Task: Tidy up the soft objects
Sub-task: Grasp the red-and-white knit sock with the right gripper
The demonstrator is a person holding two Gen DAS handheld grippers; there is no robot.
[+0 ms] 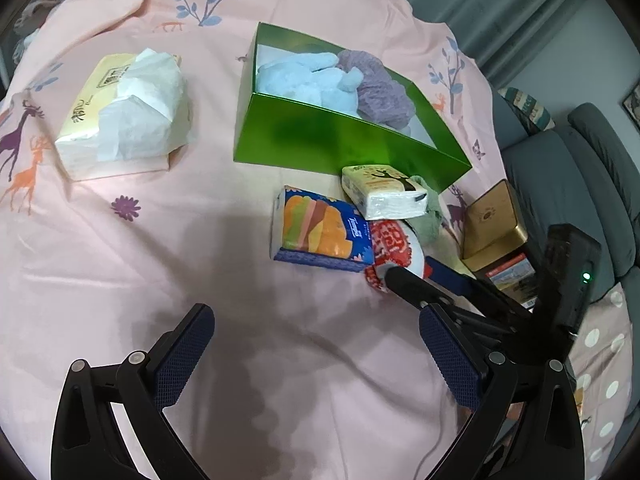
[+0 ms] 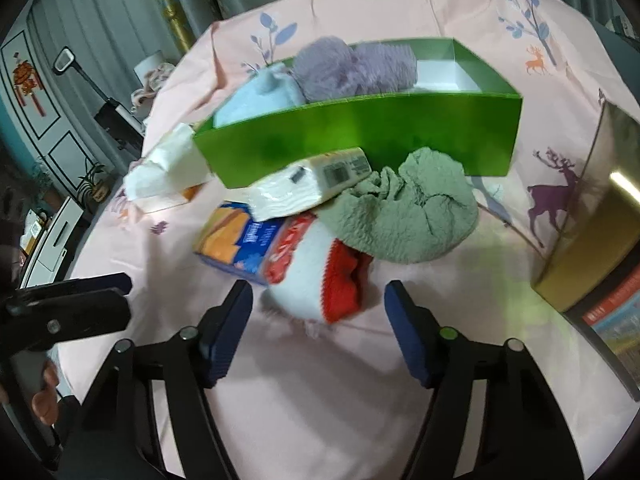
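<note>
Now lining up my right tool point(image 2: 318, 320) on the red-and-white sock point(image 2: 316, 276): fingers part open, straddling it, pads not touching it that I can see, nothing held. Sock lies on the pink sheet point(image 1: 160, 240) in front of the green box point(image 1: 344, 140), wedged against the blue tissue pack point(image 1: 320, 232) and green cloth point(image 2: 408, 220). Blue and purple plush already sit in the box, so it's probably the drop spot. Left tool point(image 1: 316, 340) hangs wide open, empty, clear of the pile.
</note>
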